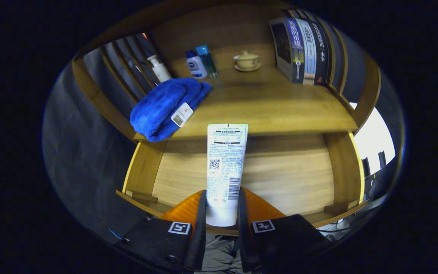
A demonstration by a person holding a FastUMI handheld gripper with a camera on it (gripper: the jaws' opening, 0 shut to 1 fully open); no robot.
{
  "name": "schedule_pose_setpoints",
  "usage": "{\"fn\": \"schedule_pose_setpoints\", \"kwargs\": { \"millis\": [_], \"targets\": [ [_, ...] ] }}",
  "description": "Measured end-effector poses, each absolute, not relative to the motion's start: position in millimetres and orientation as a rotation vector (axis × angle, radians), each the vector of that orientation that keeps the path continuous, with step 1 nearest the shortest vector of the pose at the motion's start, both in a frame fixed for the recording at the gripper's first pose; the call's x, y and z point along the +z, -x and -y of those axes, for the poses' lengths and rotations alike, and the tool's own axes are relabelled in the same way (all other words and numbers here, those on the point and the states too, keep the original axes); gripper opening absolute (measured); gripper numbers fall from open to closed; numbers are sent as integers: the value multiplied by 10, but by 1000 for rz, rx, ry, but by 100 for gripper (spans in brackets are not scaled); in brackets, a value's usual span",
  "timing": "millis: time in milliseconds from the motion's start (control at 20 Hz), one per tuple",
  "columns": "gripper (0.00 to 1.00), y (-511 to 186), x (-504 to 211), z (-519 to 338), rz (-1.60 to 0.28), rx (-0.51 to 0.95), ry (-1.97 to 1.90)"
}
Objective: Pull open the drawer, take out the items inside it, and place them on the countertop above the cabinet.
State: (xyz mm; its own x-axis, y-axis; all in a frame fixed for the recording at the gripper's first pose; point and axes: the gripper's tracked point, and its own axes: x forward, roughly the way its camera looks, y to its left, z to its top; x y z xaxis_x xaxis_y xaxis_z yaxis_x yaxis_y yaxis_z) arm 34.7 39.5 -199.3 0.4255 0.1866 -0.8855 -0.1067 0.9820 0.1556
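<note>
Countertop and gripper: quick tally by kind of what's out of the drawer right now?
Tube, clamped between the gripper fingers over the open drawer: 1
Bottles on the countertop: 3 (white, blue-capped, teal)
Blue towel: 1
Lidded cup: 1
Books: count unclear
Total, books aside: 6

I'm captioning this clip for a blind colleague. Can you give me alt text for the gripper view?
The tongs are shut on a white tube, held upright above the open wooden drawer. Beyond it, the countertop holds a folded blue towel, small bottles, a lidded cup on a saucer and a row of books.
</note>
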Motion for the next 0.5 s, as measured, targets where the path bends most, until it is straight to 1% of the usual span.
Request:
{"fn": "schedule_pose_setpoints", "kwargs": {
  "millis": [250,500],
  "targets": [
    [45,-941,-1632,-476,-949,178,-98],
    [45,-1601,-1665,-412,-899,117,-115]
  ]
}}
